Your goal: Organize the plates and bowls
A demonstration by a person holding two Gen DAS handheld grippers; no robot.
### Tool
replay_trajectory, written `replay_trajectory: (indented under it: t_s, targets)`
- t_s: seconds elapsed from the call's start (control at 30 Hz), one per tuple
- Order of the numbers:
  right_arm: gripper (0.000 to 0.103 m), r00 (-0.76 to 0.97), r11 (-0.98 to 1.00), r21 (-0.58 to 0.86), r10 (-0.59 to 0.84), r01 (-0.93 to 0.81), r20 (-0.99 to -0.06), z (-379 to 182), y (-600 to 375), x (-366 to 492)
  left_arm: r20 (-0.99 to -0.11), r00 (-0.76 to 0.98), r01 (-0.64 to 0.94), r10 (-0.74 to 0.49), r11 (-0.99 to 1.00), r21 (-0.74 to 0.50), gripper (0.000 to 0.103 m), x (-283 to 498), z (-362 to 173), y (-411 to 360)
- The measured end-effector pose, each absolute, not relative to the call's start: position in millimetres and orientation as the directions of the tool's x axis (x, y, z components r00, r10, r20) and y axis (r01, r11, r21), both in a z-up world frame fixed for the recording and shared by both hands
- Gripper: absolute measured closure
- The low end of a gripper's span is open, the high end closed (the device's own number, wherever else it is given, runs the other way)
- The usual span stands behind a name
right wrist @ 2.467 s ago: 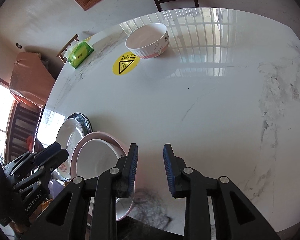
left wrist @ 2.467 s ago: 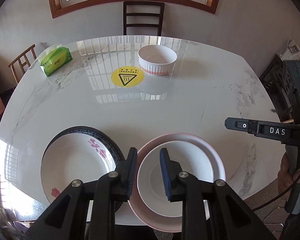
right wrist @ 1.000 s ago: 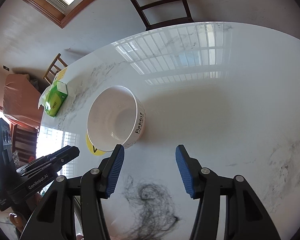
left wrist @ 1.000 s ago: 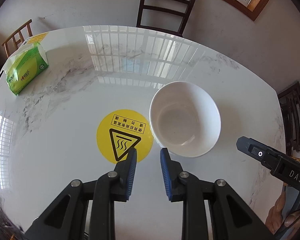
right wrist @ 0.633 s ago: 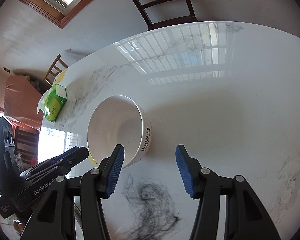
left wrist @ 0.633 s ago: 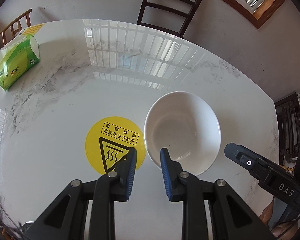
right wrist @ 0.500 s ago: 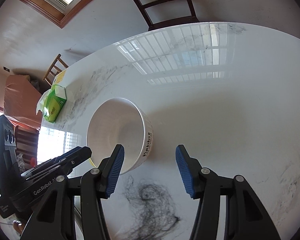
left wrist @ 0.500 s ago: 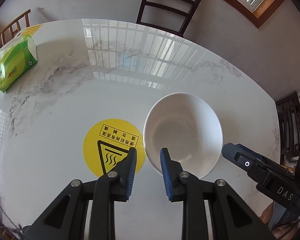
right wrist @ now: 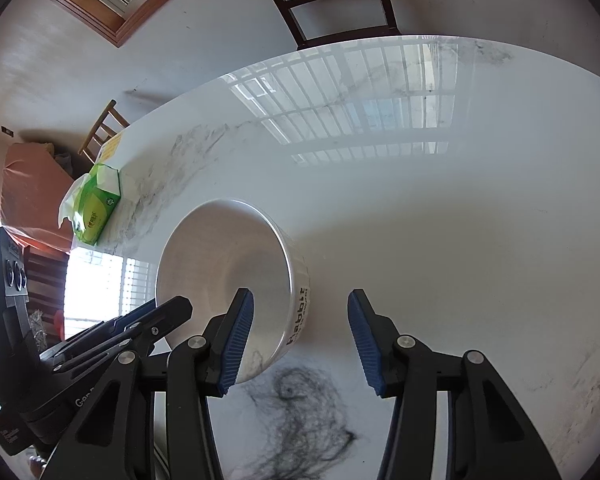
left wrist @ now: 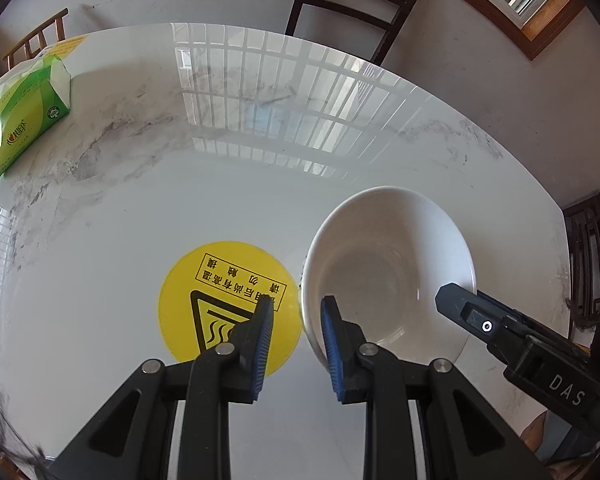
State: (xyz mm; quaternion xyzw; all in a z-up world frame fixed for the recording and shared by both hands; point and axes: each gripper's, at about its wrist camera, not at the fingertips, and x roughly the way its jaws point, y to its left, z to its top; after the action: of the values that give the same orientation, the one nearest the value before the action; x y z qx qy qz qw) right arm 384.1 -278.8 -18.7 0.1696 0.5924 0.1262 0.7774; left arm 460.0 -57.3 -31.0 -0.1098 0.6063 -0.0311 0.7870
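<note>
The white bowl (left wrist: pixel 388 272) stands on the marble table (left wrist: pixel 140 184), just to the right of a round yellow warning sticker (left wrist: pixel 228 304) and nearer the table's right edge than its left. Black lettering runs down its outer wall, seen in the right wrist view (right wrist: pixel 300 316).

The left claw (left wrist: pixel 296 336) sits at the bowl's near-left rim with its jaws narrowly parted: the right blue pad lies against the inside of the rim, the left pad over the sticker, and the rim passes between them. Whether the pads actually press the wall cannot be told.

The right claw (right wrist: pixel 300 336) is spread wide and straddles the bowl's lettered side: its left pad is inside the bowl, its right pad stands well clear over bare table, so nothing is clamped. From the left wrist view, one of its black fingers (left wrist: pixel 480 316) reaches in over the bowl's right rim.

A green tissue pack (left wrist: pixel 20 120) lies near the table's far-left edge, well apart from the bowl. A dark scribbled vein (right wrist: pixel 300 420) marks the marble by the near edge, beneath the right claw. A dark wooden chair (left wrist: pixel 352 4) stands behind the far edge of the table, and a lighter wooden chair (right wrist: pixel 102 130) beyond the far-left edge.
</note>
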Motion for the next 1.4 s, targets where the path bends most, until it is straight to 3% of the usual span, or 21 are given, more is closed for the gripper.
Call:
replay_trajectory:
  t_s: [0.17,0.23,0.27,0.3,0.57,1.0,1.4]
  targets:
    - [0.062,0.244,0.908,0.418,0.404,0.006,-0.882,-31.7,-275.3,389.9,-0.945,0.250,-0.117,-0.212,0.962,-0.247,0.078,461.0,-46.4,-58.6]
    - [0.075,0.223,0.904,0.428,0.417,0.001,-0.881,-39.2,-273.1,391.7,-0.953,0.193,-0.115,-0.235,0.959,-0.260,0.089,461.4,-56.9,-62.9]
    - [0.086,0.208,0.902,0.432,0.422,0.001,-0.882,-43.5,-271.9,392.1,-0.956,0.193,-0.125,-0.220,0.961,-0.246,0.090,459.8,-57.4,-64.1]
    - [0.088,0.205,0.897,0.441,0.432,0.002,-0.879,-45.7,-271.3,391.6,-0.956,0.195,-0.129,-0.218,0.961,-0.245,0.090,457.7,-56.6,-65.6]
    - [0.089,0.197,0.873,0.488,0.480,-0.009,-0.855,-38.5,-280.4,364.1,-0.964,0.201,-0.083,-0.175,0.977,-0.195,0.091,407.8,-27.3,-81.6]
    - [0.087,0.189,0.866,0.497,0.499,-0.066,-0.845,25.2,-288.9,237.9,-0.952,0.240,-0.012,-0.188,0.980,-0.197,0.090,266.5,37.2,-82.8]
    - [0.086,0.187,0.856,0.503,0.516,-0.115,-0.836,51.5,-267.3,148.3,-0.947,0.268,0.008,-0.176,0.983,-0.181,0.090,177.5,49.9,-65.4]
